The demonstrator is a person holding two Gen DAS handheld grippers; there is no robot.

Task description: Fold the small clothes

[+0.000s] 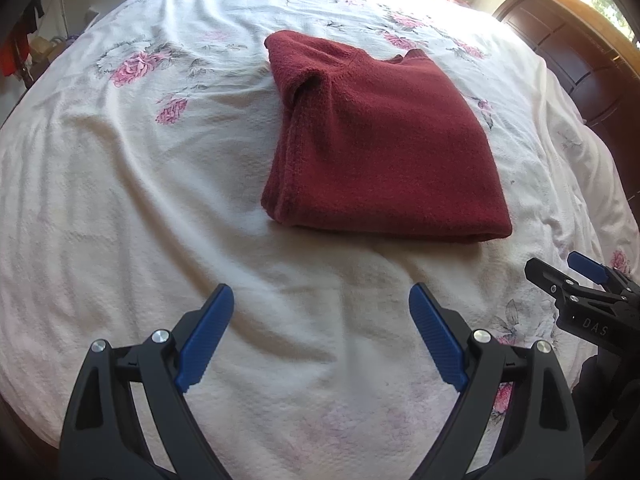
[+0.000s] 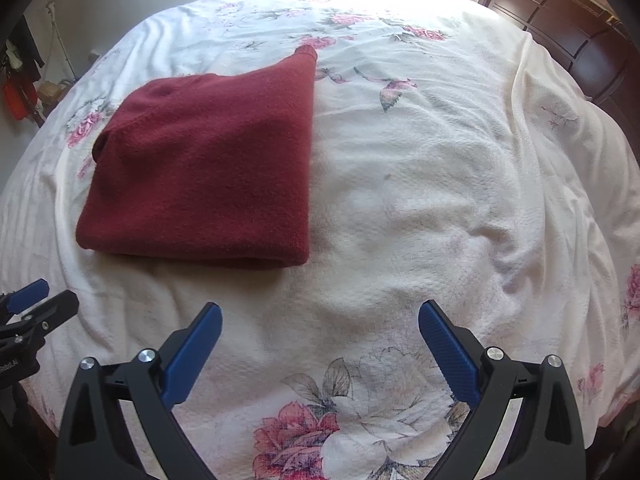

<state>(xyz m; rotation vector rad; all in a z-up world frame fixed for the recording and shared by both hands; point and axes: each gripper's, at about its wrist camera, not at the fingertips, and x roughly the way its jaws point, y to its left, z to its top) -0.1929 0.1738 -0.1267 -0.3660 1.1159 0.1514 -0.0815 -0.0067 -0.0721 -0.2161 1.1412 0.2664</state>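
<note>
A dark red knitted sweater [image 1: 384, 140] lies folded into a thick rectangle on the bed; in the right wrist view the sweater [image 2: 208, 168] sits left of centre. My left gripper [image 1: 320, 300] is open, a short way in front of the sweater's near edge, with nothing between its blue pads. My right gripper [image 2: 320, 316] is open too, over bare bedspread to the right of the sweater's near corner. Each gripper shows at the edge of the other's view: the right gripper [image 1: 560, 276] and the left gripper [image 2: 44, 296].
The white bedspread [image 1: 160, 200] with pink roses covers the whole bed and is wrinkled. A dark wooden headboard [image 2: 560, 28] stands at the far right. Clutter with red items [image 2: 18, 96] lies off the bed's far left side. A bright window is behind the bed.
</note>
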